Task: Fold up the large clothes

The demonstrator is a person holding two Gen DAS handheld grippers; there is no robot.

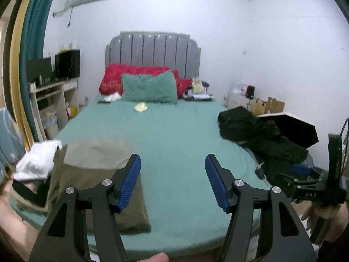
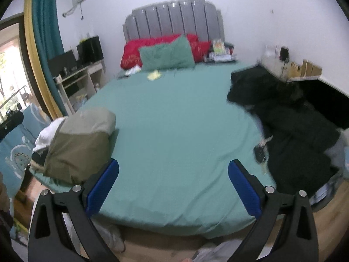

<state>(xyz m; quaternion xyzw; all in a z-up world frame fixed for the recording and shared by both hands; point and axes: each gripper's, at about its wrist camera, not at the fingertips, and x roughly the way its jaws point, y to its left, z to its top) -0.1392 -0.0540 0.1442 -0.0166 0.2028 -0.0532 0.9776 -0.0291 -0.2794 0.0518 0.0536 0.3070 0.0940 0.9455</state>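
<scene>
Far left, at the near left corner of the bed (image 1: 174, 144), an olive folded garment (image 1: 98, 174) is sitting in a neat rectangle with a white garment (image 1: 37, 163) bunched just beside it; these look already handled. The left hand-held gripper (image 1: 172, 181) is hovering over the foot of the bed, jaws spread wide, gripping nothing. The middle of the green sheet is lying bare between the two clothing groups. The right hand-held gripper (image 2: 173, 185) is also hanging over the near edge of the bed, jaws apart, nothing between them.

Far right, a black garment pile (image 2: 290, 126) is sprawling along the right side of the bed, still unfolded. Its long axis is running roughly from the foot toward the headboard, along the bed's right edge. From both grippers it is lying forward and to the right. Judging by the right wrist view, the right one is nearer, so the next reach is likely falling to it. A small dark object, maybe keys (image 2: 260, 150), is lying just beside the pile's near left edge and could snag.
</scene>
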